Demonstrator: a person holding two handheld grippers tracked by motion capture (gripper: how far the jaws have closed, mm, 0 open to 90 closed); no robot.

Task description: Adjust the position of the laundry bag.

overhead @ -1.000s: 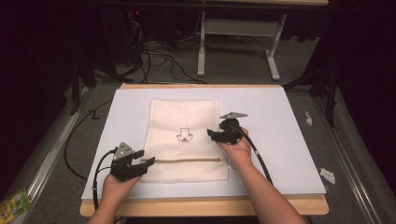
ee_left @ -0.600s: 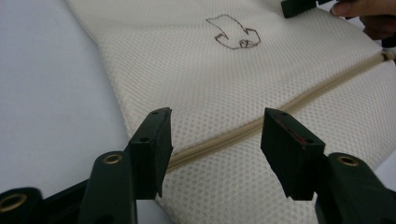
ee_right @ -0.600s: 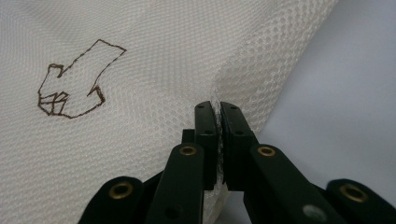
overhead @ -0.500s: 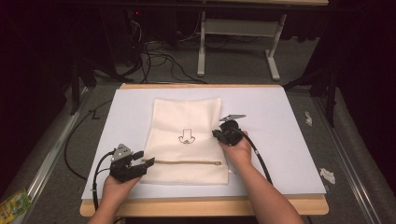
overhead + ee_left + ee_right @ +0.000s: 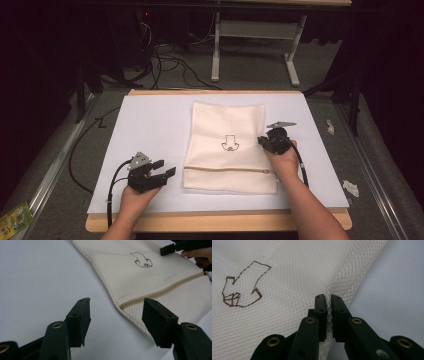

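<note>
My right gripper (image 5: 329,298) is clenched on a pinch of the cream mesh zippered laundry bag (image 5: 227,145) at its right edge, beside the small brown arrow drawing (image 5: 243,286). The bag lies flat in the middle of the white table sheet (image 5: 150,125). My left gripper (image 5: 116,315) rests released, jaws wide apart, just left of the bag's tan zipper (image 5: 162,292).
</note>
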